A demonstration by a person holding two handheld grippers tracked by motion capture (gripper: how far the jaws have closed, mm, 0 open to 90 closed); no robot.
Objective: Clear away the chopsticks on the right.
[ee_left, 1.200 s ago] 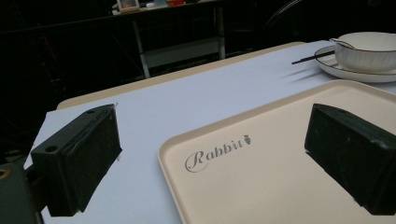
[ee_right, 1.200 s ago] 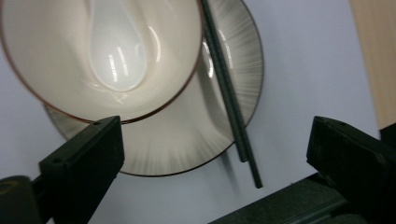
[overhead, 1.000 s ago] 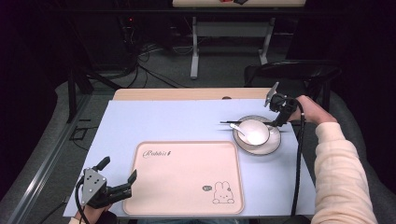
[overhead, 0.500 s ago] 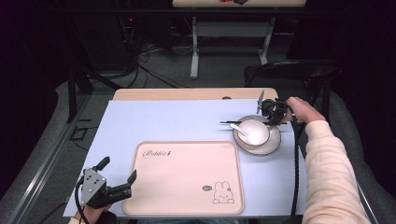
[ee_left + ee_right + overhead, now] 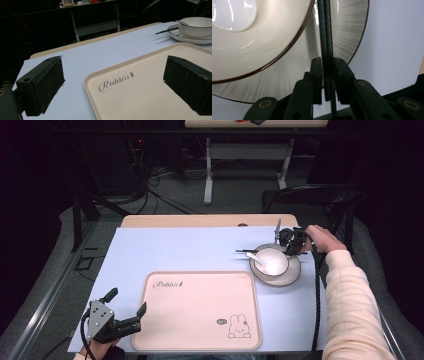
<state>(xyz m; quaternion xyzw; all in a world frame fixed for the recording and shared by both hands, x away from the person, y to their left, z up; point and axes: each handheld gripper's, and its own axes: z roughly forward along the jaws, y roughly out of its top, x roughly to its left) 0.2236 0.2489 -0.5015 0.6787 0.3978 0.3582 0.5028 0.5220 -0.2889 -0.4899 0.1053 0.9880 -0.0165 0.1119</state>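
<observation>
Two dark chopsticks [image 5: 325,37] lie side by side between the jaws of the right gripper [image 5: 327,75] in the right gripper view; the jaws have just been closing and now the pads press on the sticks from both sides. Behind them this view shows the ribbed plate [image 5: 348,30] and the brown-edged rim of the bowl [image 5: 262,50] very close, and the sticks run across the plate just beside the bowl.

From the high view, the right gripper [image 5: 291,241] sits at the far right edge of the plate [image 5: 292,274], held by the person's hand [image 5: 320,239]. The chopsticks [image 5: 246,251] stick out to the left of the bowl [image 5: 270,261] over the pale blue mat [image 5: 190,250], and a white spoon [image 5: 255,258] rests in the bowl. The left gripper [image 5: 125,312] waits at the near left corner of the beige tray [image 5: 200,310], well apart from the plate.

Looking along the left gripper [image 5: 112,82], its jaws stand wide apart with nothing between them, above the corner of the tray [image 5: 150,95] with the word "Rabbit". Far off at the upper right, the bowl [image 5: 195,26] stands on the plate [image 5: 185,38], and the chopstick tips [image 5: 166,30] point out from it.
</observation>
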